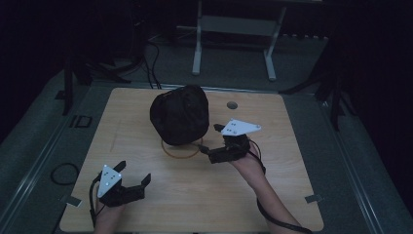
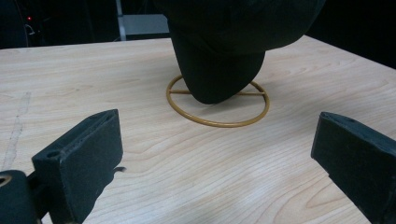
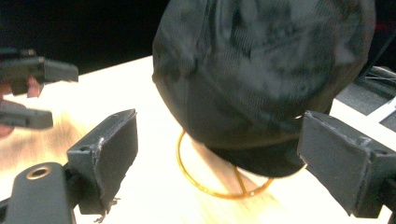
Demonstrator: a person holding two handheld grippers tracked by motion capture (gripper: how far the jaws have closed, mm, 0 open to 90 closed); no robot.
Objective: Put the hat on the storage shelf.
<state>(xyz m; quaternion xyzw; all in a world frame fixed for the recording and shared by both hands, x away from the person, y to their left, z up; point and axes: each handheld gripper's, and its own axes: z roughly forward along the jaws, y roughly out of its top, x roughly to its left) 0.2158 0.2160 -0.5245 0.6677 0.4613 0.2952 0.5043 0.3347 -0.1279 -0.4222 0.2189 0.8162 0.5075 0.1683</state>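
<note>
Black cap [image 1: 179,114] sits on a gold wire stand [image 1: 181,150] mid-desk [image 1: 253,195]; the open right gripper [image 1: 207,146], just beside its lower edge, should probably close squarely on fabric, while the left gripper [image 1: 132,173] waits open.

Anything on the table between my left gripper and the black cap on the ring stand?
No: bare wood from the left gripper to the black cap and its ring stand, per left gripper view.

Wooden table [image 1: 272,195] — ring stand [image 1: 181,152], cap [image 1: 179,114]
</note>
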